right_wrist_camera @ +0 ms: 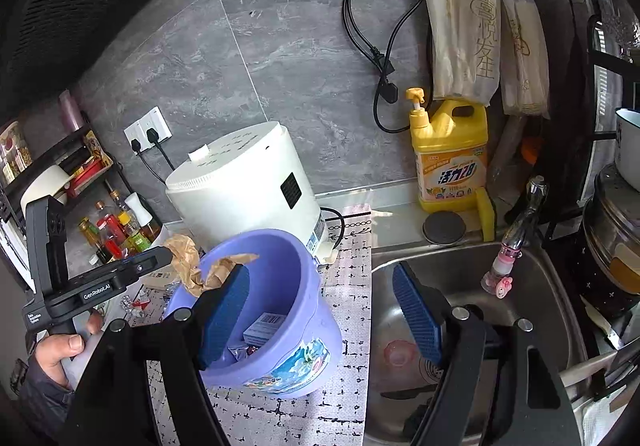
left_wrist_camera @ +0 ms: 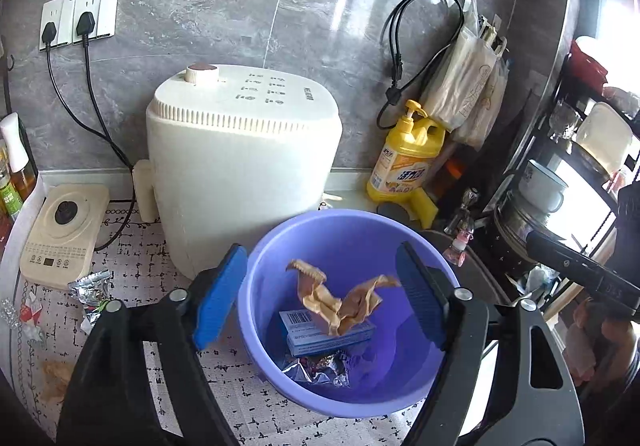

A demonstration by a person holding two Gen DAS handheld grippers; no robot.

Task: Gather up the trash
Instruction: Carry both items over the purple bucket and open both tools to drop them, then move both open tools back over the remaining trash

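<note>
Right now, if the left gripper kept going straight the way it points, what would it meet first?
Probably the crumpled brown paper inside the purple bucket; the open left gripper points down into it, though depth is unclear.

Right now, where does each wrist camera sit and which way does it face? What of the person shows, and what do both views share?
Left wrist: above the counter, looking down into the purple bucket toward the white appliance; left gripper open, other gripper's handle at right.
Right wrist: right of the bucket, facing the wall across the sink; right gripper open, a hand gripping the left tool.
Shared: bucket, brown paper, appliance, yellow detergent bottle.
</note>
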